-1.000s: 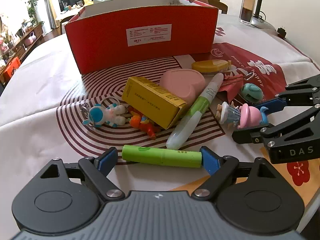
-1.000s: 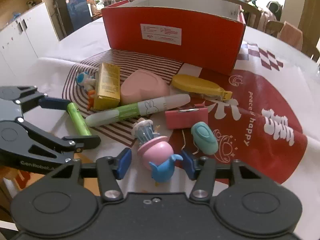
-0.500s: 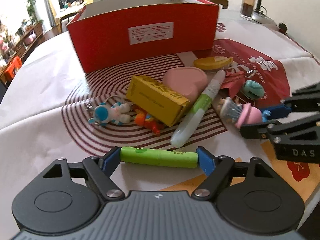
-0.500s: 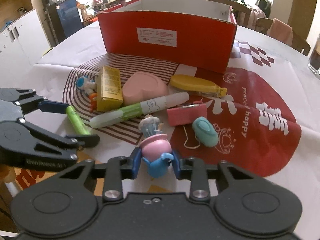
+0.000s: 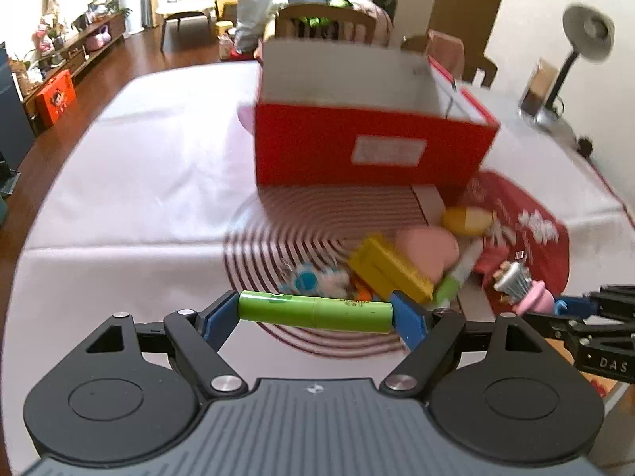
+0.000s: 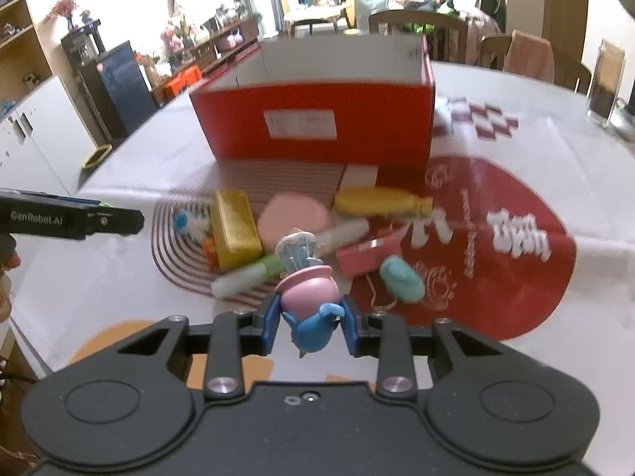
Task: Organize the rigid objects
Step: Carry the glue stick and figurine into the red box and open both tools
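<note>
My left tongs [image 5: 315, 313] clamp the green plastic tube [image 5: 315, 311] endwise, its long axis crosswise; my right tongs [image 6: 309, 323] pinch the pink-and-blue toy figurine [image 6: 309, 297]. Straight ahead of both, past the clutter, stands the open red cardboard box [image 5: 369, 146], about equally near.

- The red box [image 5: 373, 150] is smearing with motion blur in both views; its white label [image 6: 301, 123] is showing no readable print.
- At 3 o'clock in the left wrist view, the right hand-held gripper [image 5: 571, 305] is running off the picture's edge.
- At 9 o'clock in the right wrist view, the left hand-held gripper [image 6: 119, 220] is being cut off, its grip hidden.
- The yellow carton [image 5: 391, 271] is covering part of the blue-and-white figure [image 5: 313, 279] and an orange toy [image 6: 209, 248].
- The white-and-green pen [image 6: 278, 261] is passing behind the pink-and-blue figurine [image 6: 307, 297].
</note>
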Motion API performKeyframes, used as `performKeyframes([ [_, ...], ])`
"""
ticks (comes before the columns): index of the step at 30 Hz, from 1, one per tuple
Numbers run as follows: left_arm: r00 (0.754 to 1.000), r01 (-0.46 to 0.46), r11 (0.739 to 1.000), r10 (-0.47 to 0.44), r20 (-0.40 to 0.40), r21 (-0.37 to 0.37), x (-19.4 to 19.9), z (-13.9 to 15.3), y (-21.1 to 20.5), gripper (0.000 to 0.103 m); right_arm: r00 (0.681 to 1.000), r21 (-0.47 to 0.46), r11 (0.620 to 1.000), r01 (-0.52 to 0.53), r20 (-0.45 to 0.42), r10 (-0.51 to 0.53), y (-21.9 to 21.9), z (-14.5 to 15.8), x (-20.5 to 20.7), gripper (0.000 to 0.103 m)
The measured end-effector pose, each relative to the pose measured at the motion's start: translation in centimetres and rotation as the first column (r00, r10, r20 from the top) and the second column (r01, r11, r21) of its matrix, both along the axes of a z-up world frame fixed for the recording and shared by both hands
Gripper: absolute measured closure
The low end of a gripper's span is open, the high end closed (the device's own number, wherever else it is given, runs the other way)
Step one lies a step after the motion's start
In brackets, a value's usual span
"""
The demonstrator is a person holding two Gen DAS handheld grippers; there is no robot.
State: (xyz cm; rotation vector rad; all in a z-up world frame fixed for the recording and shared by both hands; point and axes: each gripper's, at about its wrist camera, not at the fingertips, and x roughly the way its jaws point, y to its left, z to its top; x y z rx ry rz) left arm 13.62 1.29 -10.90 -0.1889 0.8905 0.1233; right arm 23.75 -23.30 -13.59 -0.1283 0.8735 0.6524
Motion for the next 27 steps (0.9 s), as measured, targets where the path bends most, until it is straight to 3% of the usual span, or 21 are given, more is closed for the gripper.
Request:
performKeyframes([
  [8, 0.999, -0.017, 1.000, 0.017, 0.050, -0.006, 0.3, 3.9, 1.8, 0.021, 0.997, 0.019, 1.000, 0.022, 0.075, -0.024, -0.2, 4.8, 1.9, 0.071],
  [15, 0.991, -0.022, 0.999, 0.016, 0.136, 0.042, 1.7, 7.6, 2.4, 0.021, 0.990, 0.040, 0.998, 0.049, 0.133, -0.054, 0.1, 8.1, 5.1, 0.071],
  [27, 0.980, -0.040, 0.991, 0.014, 0.198, 0.125, 9.3, 11.6, 2.6, 0.021, 0.981, 0.048, 0.998, 0.027, 0.191, -0.036, 2.2, 10.8, 11.8, 0.071],
])
